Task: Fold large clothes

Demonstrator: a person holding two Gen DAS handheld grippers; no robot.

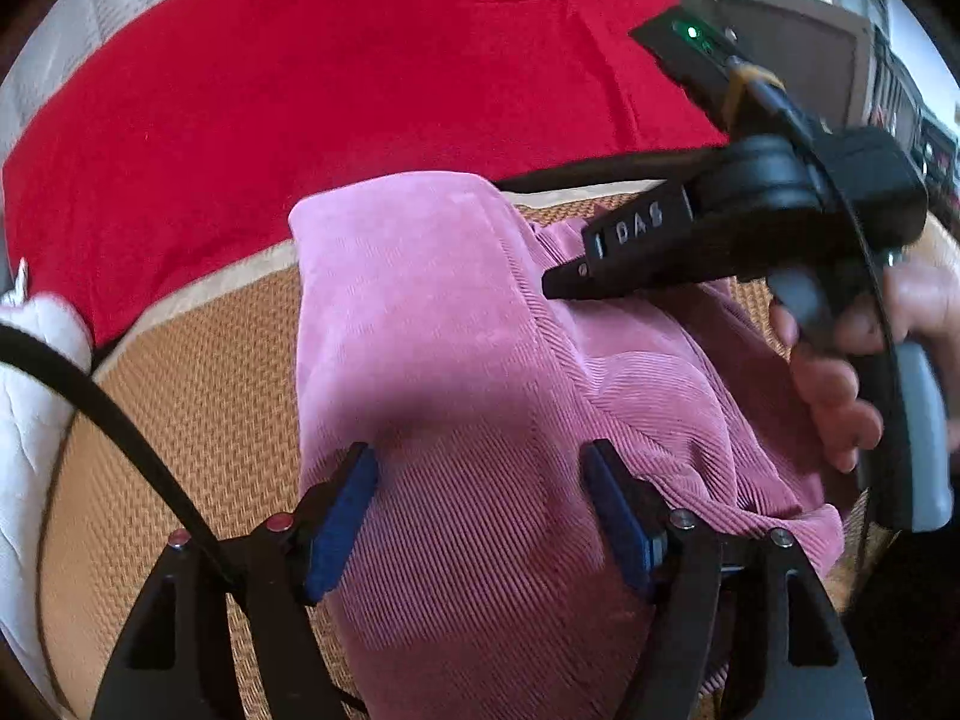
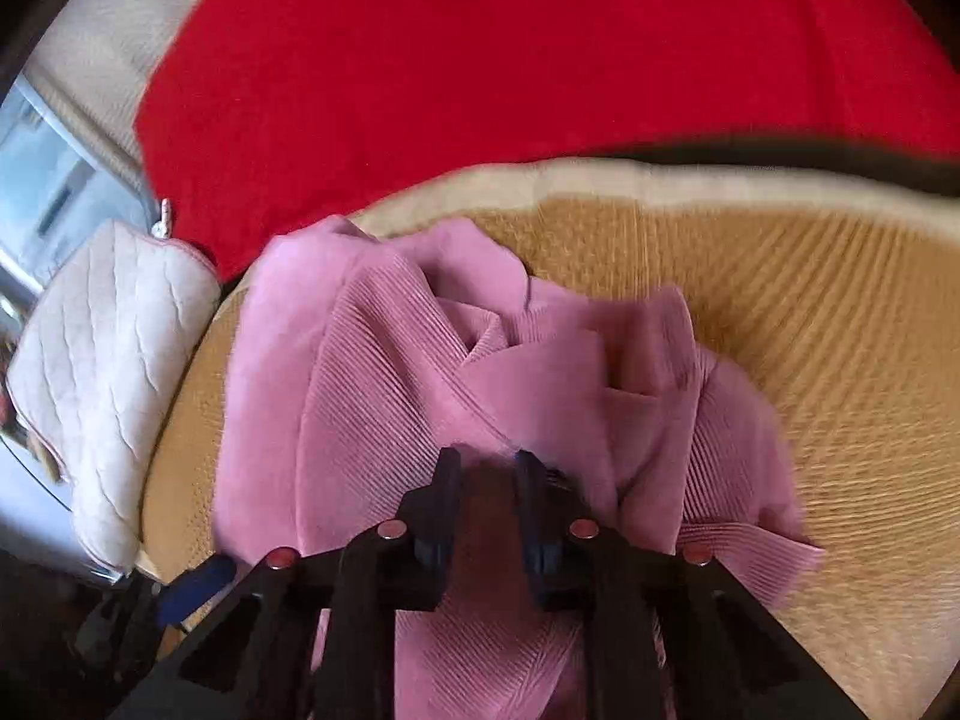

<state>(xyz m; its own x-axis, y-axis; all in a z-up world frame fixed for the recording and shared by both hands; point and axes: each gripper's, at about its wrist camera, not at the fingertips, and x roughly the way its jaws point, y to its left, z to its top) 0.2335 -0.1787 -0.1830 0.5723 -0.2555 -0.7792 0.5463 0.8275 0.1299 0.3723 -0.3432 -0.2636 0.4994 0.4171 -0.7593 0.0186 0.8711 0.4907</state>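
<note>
Pink corduroy garment (image 1: 480, 360) lies bunched on a woven tan mat (image 1: 198, 396), with a red cloth (image 1: 360, 90) at twelve o'clock. The left gripper (image 1: 480, 510) fingers hang released over it; the right gripper (image 2: 489, 504) fingers are clenched on a fold of the garment.

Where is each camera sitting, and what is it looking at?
Left wrist view: sits on the left claw, looking down past its open blue pads at the pink garment on the woven mat; the right claw and the person's hand show.
Right wrist view: sits on the right claw, nearly shut, looking down at the pink garment; only that claw shows.
Both share the garment, mat, red cloth and white quilted cushion.
</note>
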